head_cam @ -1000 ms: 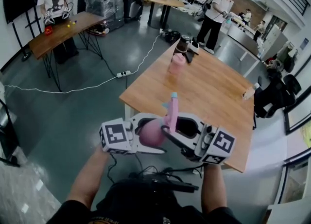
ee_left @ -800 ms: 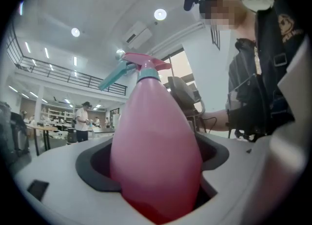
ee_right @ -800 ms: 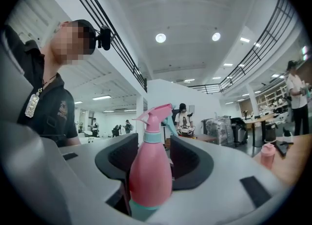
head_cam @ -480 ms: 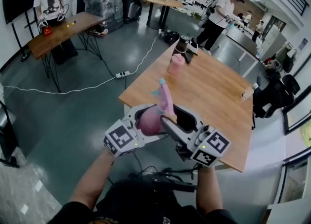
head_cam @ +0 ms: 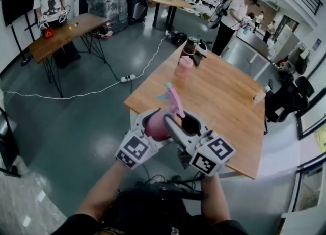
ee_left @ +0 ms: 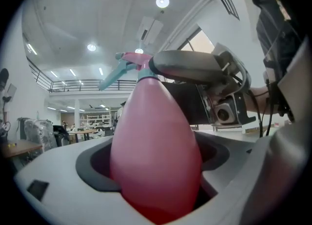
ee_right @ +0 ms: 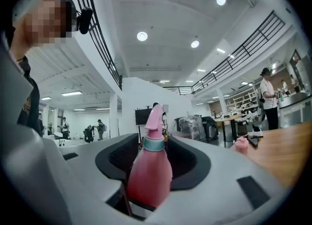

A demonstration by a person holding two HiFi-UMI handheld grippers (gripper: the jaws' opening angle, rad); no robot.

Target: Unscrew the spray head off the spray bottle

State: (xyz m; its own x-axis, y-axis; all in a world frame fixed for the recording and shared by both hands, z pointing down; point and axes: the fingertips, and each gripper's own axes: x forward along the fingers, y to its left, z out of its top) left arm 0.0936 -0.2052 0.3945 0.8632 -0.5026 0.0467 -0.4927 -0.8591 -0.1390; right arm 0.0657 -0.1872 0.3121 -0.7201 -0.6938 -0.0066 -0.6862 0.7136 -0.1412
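Observation:
My left gripper [head_cam: 157, 127] is shut on the round body of a pink spray bottle [head_cam: 154, 126], holding it in the air in front of the wooden table [head_cam: 229, 96]. The body [ee_left: 156, 160] fills the space between the left jaws. Its pink spray head [head_cam: 172, 99] with a teal trigger [ee_left: 111, 78] and teal collar [ee_right: 154, 143] points up and away. My right gripper [head_cam: 178, 121] comes in from the right. Its jaws have just been opening wide, then eased in slightly. The bottle's neck [ee_right: 152, 165] stands between them with a gap on each side.
A pink lidded cup [head_cam: 184, 67], dark items [head_cam: 193, 46] at the far end and a small bottle [head_cam: 261, 96] at the right edge stand on the table. A white cable [head_cam: 102, 88] crosses the grey floor. Other people stand at tables farther back.
Both grippers have swung from facing each other sideways to pointing away from me, side by side. The bottle has gone up and tilted right. The right jaws have spread.

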